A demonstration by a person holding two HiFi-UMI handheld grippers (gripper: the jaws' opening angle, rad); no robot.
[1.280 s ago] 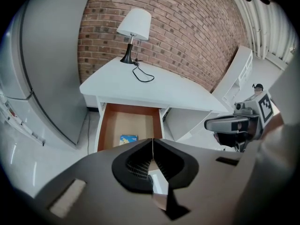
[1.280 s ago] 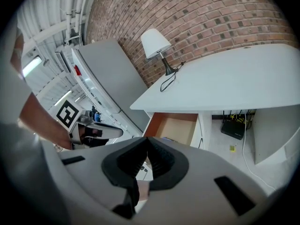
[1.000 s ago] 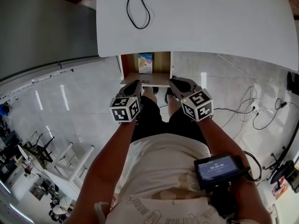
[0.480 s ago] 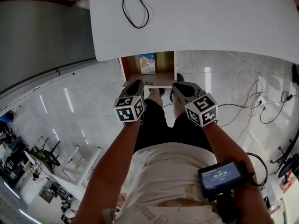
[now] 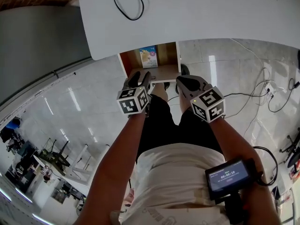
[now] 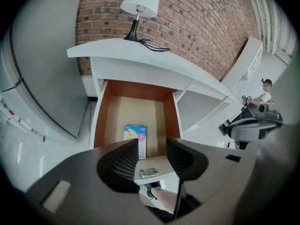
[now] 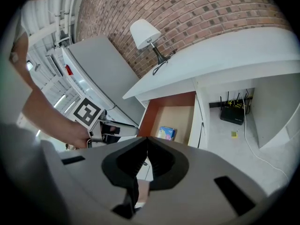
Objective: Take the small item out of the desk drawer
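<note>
Under the white desk top (image 5: pixel 211 13) the wooden drawer (image 5: pixel 124 62) stands pulled out. A small colourful box (image 5: pixel 148 56) lies flat on its floor, also seen in the left gripper view (image 6: pixel 136 137) and the right gripper view (image 7: pixel 166 133). My left gripper (image 5: pixel 140 76) hovers just in front of the drawer's front panel. Its jaws are opening with nothing between them (image 6: pixel 152 145); the panel's metal handle (image 6: pixel 149 173) shows beyond the gap. My right gripper (image 5: pixel 180 81) is beside it to the right, shut and empty (image 7: pixel 146 142).
A lamp (image 6: pixel 140 3) and a black cable loop (image 5: pixel 126 3) sit on the desk top. A grey cabinet (image 5: pixel 37 41) stands to the left. On the floor to the right are cables (image 5: pixel 262 93) and a black router (image 7: pixel 233 114). The person's legs are below the drawer.
The left gripper's jaws were together and now stand apart. Both grippers have edged closer to the drawer front.
</note>
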